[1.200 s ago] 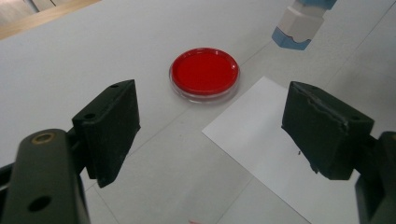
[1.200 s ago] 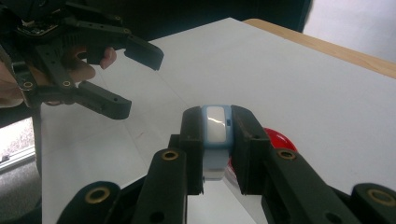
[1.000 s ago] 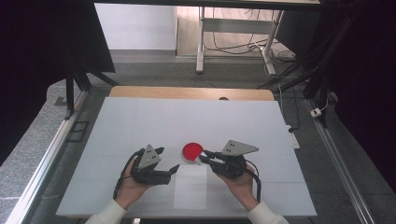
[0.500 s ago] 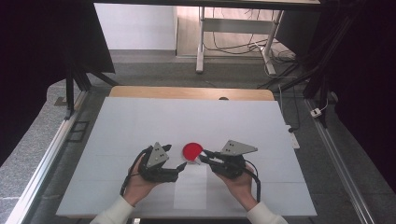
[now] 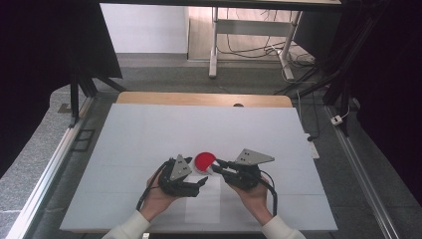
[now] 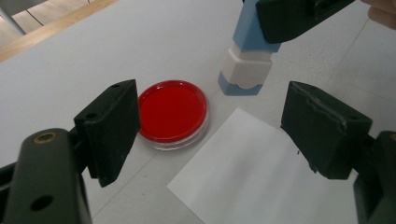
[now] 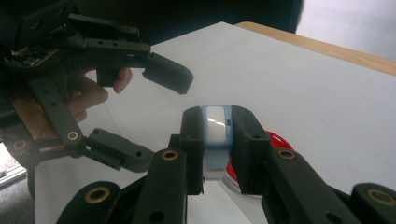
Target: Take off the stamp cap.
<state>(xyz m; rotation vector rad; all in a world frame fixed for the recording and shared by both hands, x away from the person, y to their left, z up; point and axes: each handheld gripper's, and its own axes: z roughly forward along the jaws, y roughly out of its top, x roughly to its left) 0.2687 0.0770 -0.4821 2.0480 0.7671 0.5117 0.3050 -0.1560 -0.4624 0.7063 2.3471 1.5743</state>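
Pipette-looking thing (image 7: 214, 140), light blue with a white section, is sitting clamped in my right claw (image 7: 215, 154) right now, jaws squeezing it from both sides, so that one is grasping it for sure. From the left gripper view I'm seeing its blue-and-white end (image 6: 246, 70) pointing down at the surface (image 5: 149, 134), hanging just beside the red dish (image 6: 173, 112) and just past the far corner of the paper sheet (image 6: 261, 172). Can't tell if the tip is actually touching the surface or hovering a hair above it.

My left claw (image 6: 210, 130) is standing released, jaws spread wide with nothing between the pads. Looking along it, the red dish is lying right next to the one jaw and the white sheet is spreading out under the other. In the right gripper view that same left claw (image 7: 140, 116) is showing off to the side, jaws gaping, my fingers (image 7: 93, 93) wrapping its body.

From the high view, both claws are pointing inward at each other near the front middle of the surface, left claw (image 5: 201, 183) and right claw (image 5: 219, 164), with the red dish (image 5: 204, 160) sitting between them, a bit farther out from me. The sheet (image 5: 204, 204) is lying between my two hands, closer to my edge. Wooden strip (image 5: 199, 98) is running along the far edge of the surface.
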